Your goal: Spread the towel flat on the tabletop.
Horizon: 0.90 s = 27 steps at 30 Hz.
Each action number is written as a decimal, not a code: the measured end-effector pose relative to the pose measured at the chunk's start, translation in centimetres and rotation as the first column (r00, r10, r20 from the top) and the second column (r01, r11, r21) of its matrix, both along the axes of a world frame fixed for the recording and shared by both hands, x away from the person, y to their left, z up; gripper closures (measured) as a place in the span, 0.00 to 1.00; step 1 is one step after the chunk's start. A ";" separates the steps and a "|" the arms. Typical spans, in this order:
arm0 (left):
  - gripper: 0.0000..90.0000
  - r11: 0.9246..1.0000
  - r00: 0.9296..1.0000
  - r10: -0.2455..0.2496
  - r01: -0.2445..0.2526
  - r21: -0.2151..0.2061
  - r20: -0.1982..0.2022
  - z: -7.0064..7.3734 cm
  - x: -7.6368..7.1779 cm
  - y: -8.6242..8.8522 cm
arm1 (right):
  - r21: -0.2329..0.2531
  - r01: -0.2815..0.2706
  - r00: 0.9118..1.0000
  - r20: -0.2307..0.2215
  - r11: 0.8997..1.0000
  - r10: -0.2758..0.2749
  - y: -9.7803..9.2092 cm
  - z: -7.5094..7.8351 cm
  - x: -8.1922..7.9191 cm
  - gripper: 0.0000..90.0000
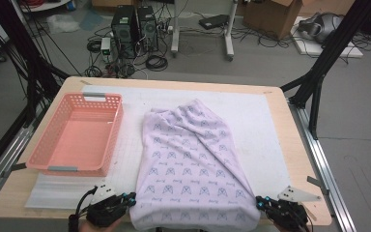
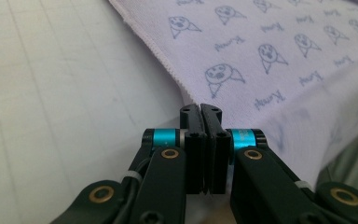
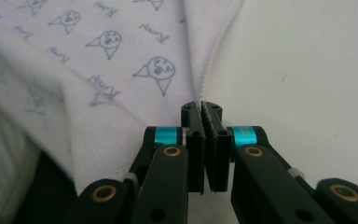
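A pale lilac cloth (image 1: 188, 159) printed with small grey cartoon faces lies spread on the white mat, its near hem hanging at the table's front edge. My left gripper (image 1: 131, 197) is shut on the cloth's near left edge; in the left gripper view the black jaws (image 2: 200, 108) pinch the hem of the cloth (image 2: 261, 56). My right gripper (image 1: 260, 200) is shut on the near right corner; in the right gripper view the jaws (image 3: 201, 106) clamp the stitched edge of the cloth (image 3: 121, 56).
A pink plastic basket (image 1: 43, 159) stands empty on the left of the mat (image 1: 251, 111). The wooden table (image 1: 297, 150) ends close behind both hands. Beyond the far edge are computer towers (image 1: 134, 26), cables and a cardboard box (image 1: 270, 17) on the floor.
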<state>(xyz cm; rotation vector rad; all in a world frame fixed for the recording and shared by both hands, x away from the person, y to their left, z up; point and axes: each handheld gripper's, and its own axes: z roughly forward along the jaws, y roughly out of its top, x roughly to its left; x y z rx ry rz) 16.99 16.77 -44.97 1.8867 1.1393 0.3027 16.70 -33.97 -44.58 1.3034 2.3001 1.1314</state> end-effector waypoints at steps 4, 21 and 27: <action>0.74 0.998 0.999 0.045 -0.044 -0.042 0.020 0.4 0.8 0.2 | -0.008 0.008 0.999 0.036 1.000 -0.008 0.4 0.5 -0.2 0.77; 0.96 0.999 0.999 0.035 -0.035 0.011 0.001 -0.4 5.7 -2.5 | -0.009 0.007 0.999 0.038 1.000 -0.006 2.6 -0.5 6.9 0.97; 0.96 1.000 1.000 0.025 -0.025 -0.011 -0.002 -0.4 4.2 -1.9 | 0.000 0.024 0.999 0.049 1.000 -0.024 2.8 -0.1 7.1 0.84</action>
